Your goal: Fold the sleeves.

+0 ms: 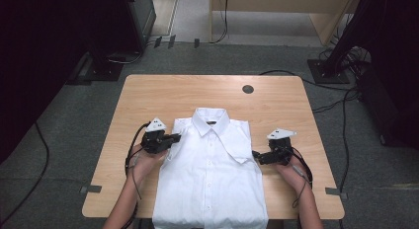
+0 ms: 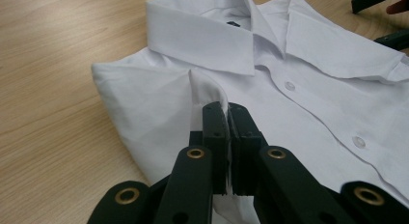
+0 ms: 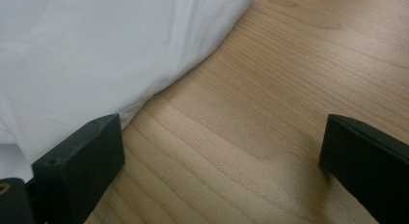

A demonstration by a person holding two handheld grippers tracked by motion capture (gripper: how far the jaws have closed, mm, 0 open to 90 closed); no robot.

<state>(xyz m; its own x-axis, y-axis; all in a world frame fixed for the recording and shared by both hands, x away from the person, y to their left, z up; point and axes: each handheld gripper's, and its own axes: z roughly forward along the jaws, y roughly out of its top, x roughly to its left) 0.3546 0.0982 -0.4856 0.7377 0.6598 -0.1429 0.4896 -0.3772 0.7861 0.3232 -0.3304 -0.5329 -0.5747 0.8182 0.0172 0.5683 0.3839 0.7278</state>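
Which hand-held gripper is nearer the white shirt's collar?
Left. The left hand-held gripper pinches the white cotton shirt at the shoulder beside the collar; the right hand-held gripper sits open at the shirt's side edge, lower down.

White collared shirt [image 1: 211, 165], buttoned, sleeves folded in, lies flat, collar away from person, hem over near table edge.

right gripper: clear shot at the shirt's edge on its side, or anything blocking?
Probably yes. The right gripper has its jaws open at the shirt, and one jaw already sits against the white fabric's edge. Between the jaws lies bare table. The left gripper is shut on a fold at the opposite shoulder, well clear.
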